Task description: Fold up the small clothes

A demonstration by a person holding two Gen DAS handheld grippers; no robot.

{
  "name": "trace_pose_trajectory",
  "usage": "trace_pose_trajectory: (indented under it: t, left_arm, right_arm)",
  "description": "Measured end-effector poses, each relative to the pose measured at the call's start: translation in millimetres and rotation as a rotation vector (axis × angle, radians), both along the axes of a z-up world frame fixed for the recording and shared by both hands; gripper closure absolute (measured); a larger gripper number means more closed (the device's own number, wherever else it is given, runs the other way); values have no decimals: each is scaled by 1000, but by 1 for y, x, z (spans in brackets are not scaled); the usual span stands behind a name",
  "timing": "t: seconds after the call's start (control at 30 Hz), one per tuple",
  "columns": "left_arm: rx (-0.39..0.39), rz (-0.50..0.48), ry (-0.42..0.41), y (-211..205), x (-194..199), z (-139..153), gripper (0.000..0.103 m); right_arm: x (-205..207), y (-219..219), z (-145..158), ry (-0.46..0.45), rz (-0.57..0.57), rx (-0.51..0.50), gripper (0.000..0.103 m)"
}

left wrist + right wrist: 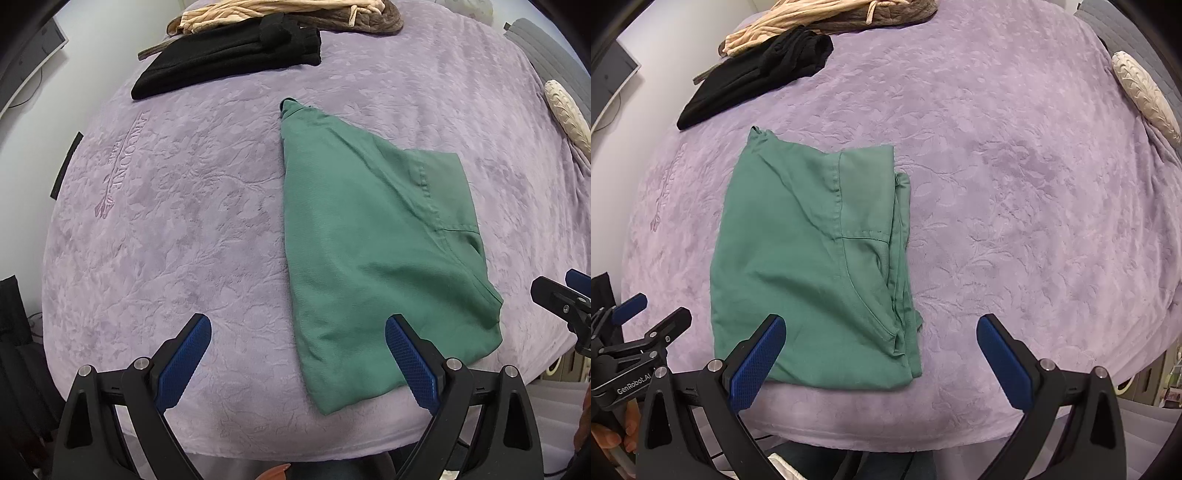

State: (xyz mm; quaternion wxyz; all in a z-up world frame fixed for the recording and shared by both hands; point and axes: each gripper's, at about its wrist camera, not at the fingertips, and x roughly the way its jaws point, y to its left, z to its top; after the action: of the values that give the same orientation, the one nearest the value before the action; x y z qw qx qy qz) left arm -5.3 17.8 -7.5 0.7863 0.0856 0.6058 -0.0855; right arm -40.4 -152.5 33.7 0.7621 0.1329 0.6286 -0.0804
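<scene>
A green garment lies folded flat on the purple blanket, near the front edge; it also shows in the right wrist view. My left gripper is open and empty, above the front edge, its right finger over the garment's near left corner. My right gripper is open and empty, its left finger over the garment's near edge. The left gripper also shows at the left edge of the right wrist view. The right gripper's tip shows at the right edge of the left wrist view.
A folded black garment lies at the back left, also in the right wrist view. Beige and brown clothes are piled behind it. A cream cushion sits at the right edge. The blanket's front edge drops off close to both grippers.
</scene>
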Motion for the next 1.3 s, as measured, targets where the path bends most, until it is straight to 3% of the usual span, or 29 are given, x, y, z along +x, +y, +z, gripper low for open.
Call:
trace_pose_trajectory:
  t: [1.3]
  left_arm:
    - [-8,21,-5,5,4,-2,7]
  right_arm:
    - [8,8,-3,7,20,-3,0]
